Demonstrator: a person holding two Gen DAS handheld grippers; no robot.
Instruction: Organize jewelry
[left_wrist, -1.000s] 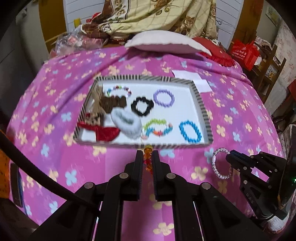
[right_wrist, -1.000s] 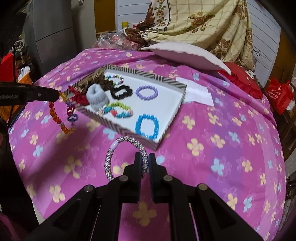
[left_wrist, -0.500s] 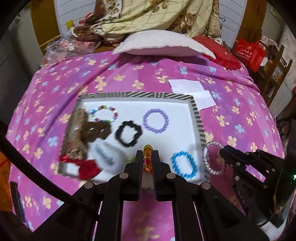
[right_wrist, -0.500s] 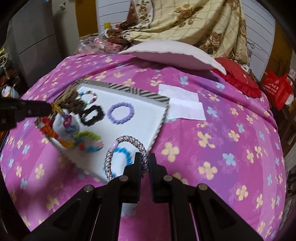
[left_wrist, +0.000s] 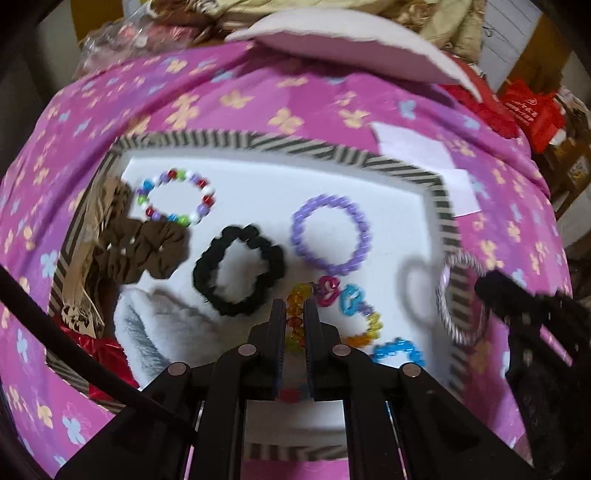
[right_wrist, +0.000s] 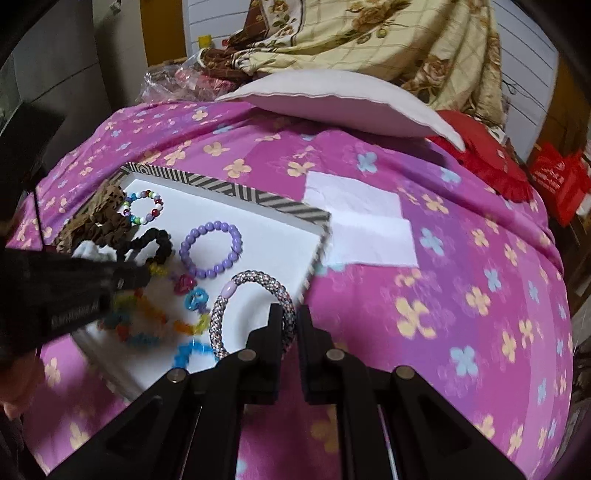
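Left gripper (left_wrist: 295, 314), clamped on the colourful bead chain (left_wrist: 347, 306), now hangs over the striped tray (left_wrist: 325, 153) instead of the bedspread; right gripper (right_wrist: 287, 325), pinching the silver rope bracelet (right_wrist: 251, 314), arrives alongside. Both look ready to drop.

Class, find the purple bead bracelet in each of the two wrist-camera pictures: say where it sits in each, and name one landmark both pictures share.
Left wrist view: the purple bead bracelet lies right of centre on the white floor of the striped tray, right of the black scrunchie.
Right wrist view: the bracelet lies left of centre, in the tray, right of the scrunchie.
Shared landmark: the black scrunchie beside it.
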